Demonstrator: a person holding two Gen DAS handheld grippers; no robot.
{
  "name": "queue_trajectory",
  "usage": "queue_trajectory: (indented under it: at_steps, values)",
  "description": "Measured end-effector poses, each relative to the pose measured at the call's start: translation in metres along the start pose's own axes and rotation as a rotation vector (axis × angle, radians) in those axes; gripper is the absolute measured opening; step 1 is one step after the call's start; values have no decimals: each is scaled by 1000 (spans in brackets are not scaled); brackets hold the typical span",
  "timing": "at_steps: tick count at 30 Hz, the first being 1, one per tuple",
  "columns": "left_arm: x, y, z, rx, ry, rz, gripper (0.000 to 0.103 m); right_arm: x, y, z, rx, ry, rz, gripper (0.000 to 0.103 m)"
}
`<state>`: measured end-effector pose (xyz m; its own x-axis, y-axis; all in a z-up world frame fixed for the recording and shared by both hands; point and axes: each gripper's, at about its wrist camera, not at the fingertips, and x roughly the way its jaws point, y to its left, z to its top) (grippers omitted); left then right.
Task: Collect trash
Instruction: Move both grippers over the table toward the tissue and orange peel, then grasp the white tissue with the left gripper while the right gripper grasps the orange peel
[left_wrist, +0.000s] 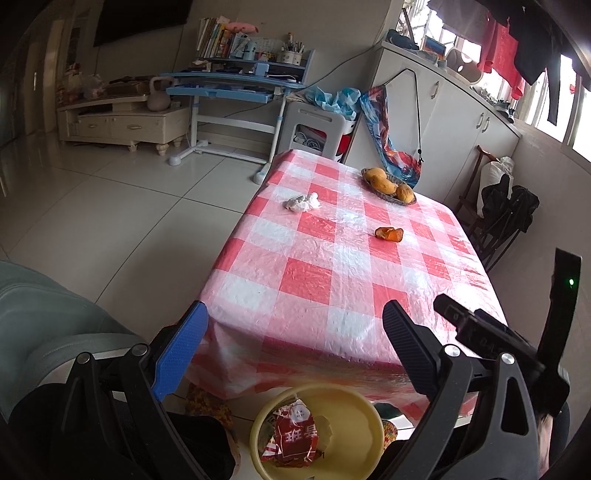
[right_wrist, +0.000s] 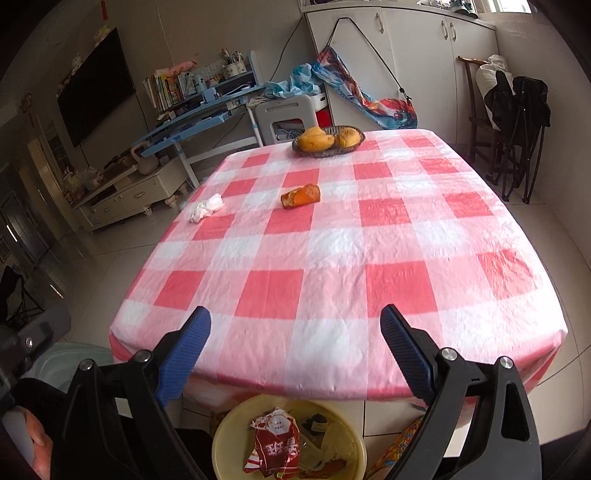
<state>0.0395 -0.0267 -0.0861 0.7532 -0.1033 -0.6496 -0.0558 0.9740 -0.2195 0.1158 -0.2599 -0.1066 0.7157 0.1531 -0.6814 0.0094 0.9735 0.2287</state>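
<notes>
Left wrist view: I see my left gripper (left_wrist: 295, 354) held above the near edge of the table (left_wrist: 332, 258), its fingers spread wide with nothing between them.
Right wrist view: my right gripper (right_wrist: 295, 354) hangs over the near edge too, fingers spread apart and holding nothing.
Table: covered by a red-and-white checked cloth (right_wrist: 332, 240) that drapes over every edge I can see.
Crumpled tissue (right_wrist: 207, 207): white, lying close to the table's left edge, toward the far end; in the left view it shows at (left_wrist: 302, 201).
Orange peel (right_wrist: 301, 195): lying on the cloth past the middle, to the right of the tissue and apart from it; also seen at (left_wrist: 388, 233).
Fruit basket (right_wrist: 328, 142): dark woven dish at the far edge, carrying yellow-orange fruits (right_wrist: 314, 142).
Yellow bin (right_wrist: 229, 424): round, on the floor just below the near edge of the table, between the two sets of fingers in both views; its rim shows at (left_wrist: 373, 413).
Red wrapper (right_wrist: 275, 446): crumpled, printed with white characters, lying inside the bin with other scraps beside it; also at (left_wrist: 295, 435).
Other gripper: my right tool's black body (left_wrist: 491, 343) shows at the right side of the left view.
</notes>
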Motion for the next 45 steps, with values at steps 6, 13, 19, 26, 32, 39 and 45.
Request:
queue_trajectory:
  at_steps: [6,13,19,26,32,39,45]
  values:
    - [14,-3,36,62,-5,20,92,38,-19,42,76,50,61,89]
    - [88,-4,96,141,86,91,92,87,-9,72,80,94,113,87]
    - [146,-17,122,176,126,85,92,117,-1,84,43,111,104,80]
    - [196,-30,135,221,175,54,92,135,1,92,23,147,84,68]
    - [229,-40,138,273,190,62,92,145,7,93,-21,164,57,59]
    - [259,-50,134,312,272,24,45,153,5,98,-60,159,47,28]
    - [256,-49,134,293,283,-27,8,150,12,99,-90,146,70,15]
